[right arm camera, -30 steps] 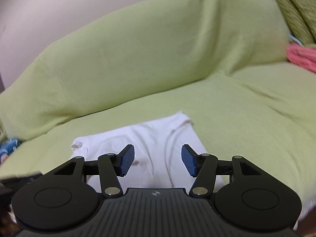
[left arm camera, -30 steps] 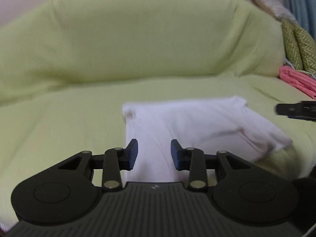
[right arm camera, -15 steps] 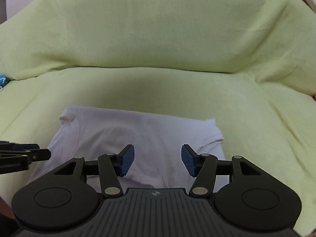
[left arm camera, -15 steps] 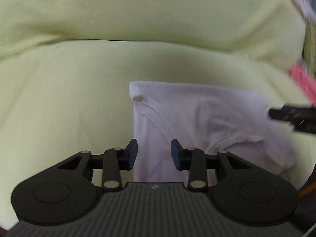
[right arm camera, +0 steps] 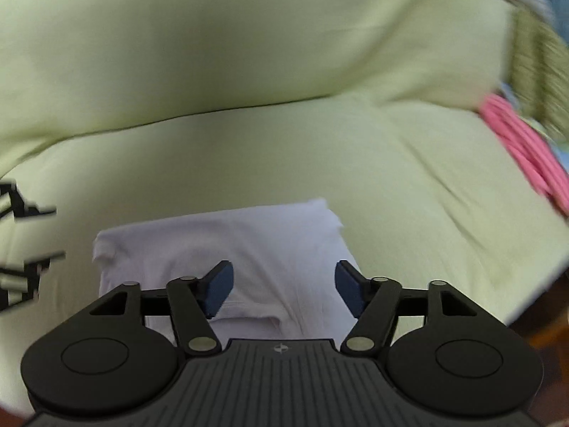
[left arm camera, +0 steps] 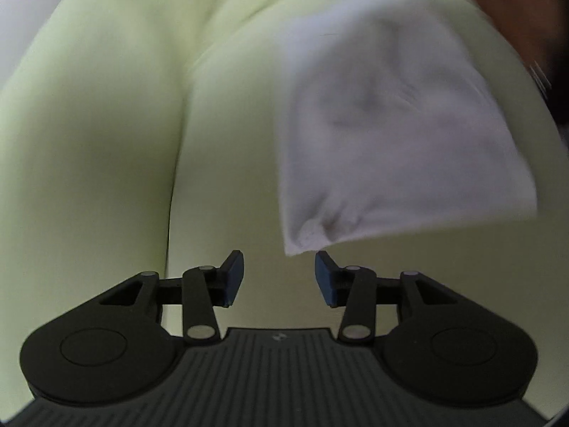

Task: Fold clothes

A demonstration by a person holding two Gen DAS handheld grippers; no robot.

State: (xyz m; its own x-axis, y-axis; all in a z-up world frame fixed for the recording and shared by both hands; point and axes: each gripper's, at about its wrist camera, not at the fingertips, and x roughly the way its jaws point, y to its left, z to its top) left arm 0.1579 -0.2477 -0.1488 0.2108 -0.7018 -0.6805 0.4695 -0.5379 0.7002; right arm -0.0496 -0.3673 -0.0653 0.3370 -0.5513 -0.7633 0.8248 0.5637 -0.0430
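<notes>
A folded white garment (right arm camera: pixel 249 249) lies flat on the light green sofa seat (right arm camera: pixel 409 178). In the right wrist view my right gripper (right arm camera: pixel 283 286) hovers over its near edge, jaws opening, nothing between the blue pads. The left wrist view is rolled and blurred: the white garment (left arm camera: pixel 391 124) fills the right side, one corner reaching down close to my left gripper (left arm camera: pixel 279 275). Those jaws are opening too, with only green cover showing between them. The left gripper's black fingers (right arm camera: pixel 25 242) show at the left edge of the right wrist view.
The sofa backrest (right arm camera: pixel 213 53) rises behind the seat. A pink garment (right arm camera: pixel 526 149) lies at the right end, with green patterned cushions (right arm camera: pixel 540 60) above it. A dark brown floor strip (left arm camera: pixel 526 17) shows at the top right of the left wrist view.
The left wrist view has rolled strongly, so the garment now sits to the upper right. Both grippers' jaws stand wider. The right gripper has risen and swung right, bringing the pink garment into view.
</notes>
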